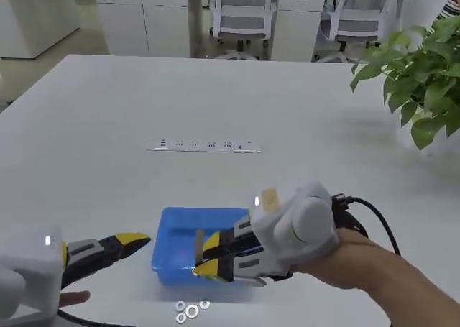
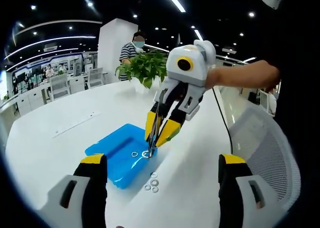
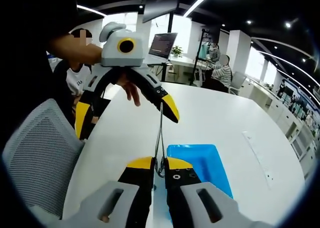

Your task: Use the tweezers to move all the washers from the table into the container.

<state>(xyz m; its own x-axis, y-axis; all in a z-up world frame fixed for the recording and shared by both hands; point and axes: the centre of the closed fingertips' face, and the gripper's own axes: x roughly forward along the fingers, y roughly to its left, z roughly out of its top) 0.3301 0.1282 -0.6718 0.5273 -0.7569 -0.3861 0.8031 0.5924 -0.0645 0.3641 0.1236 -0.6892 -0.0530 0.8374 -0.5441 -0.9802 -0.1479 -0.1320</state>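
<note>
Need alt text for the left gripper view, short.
The right gripper holds tweezers tip-down over a blue container with two washers inside, one at the tweezers' tip. A few more washers lie on the white table beside the container; the left gripper is open in the foreground.

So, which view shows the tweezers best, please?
The left gripper view: the tweezers hang full length from the right gripper, tips at a washer in the blue container. The right gripper view shows them as a thin line; the head view, a blurred sliver.
</note>
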